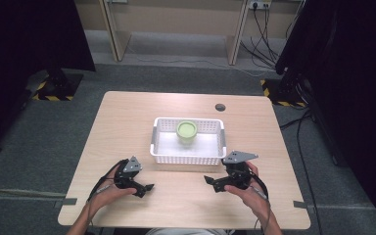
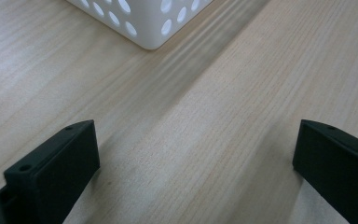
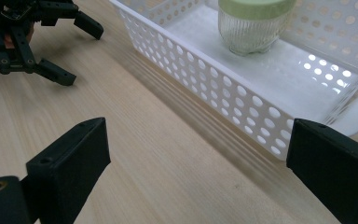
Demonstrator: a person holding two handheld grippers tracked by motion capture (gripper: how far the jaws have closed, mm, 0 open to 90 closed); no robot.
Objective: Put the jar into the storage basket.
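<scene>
High view: white perforated basket point(image 1: 188, 154) mid-table, green-lidded jar point(image 1: 186, 131) standing inside near back wall. Left gripper point(image 1: 144, 188) and right gripper point(image 1: 212, 182) low over pale wood table point(image 1: 127, 122), just in front of basket, tips facing each other.

Left gripper view: jaws wide, nothing between. Basket corner point(image 2: 142, 18) cut off at top.

Right gripper view: jaws wide too, empty. Jar point(image 3: 253, 25) ribbed clear glass, lid top cropped. Left gripper point(image 3: 60, 49) far left, blurry.

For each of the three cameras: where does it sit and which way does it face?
High view: above the near edge, looking down on the table, basket, both hands and claws.
Left gripper view: on the left claw, facing a basket corner; open jaws.
Right gripper view: on the right claw, facing the basket and jar; open jaws.
Shared: the basket.
</scene>
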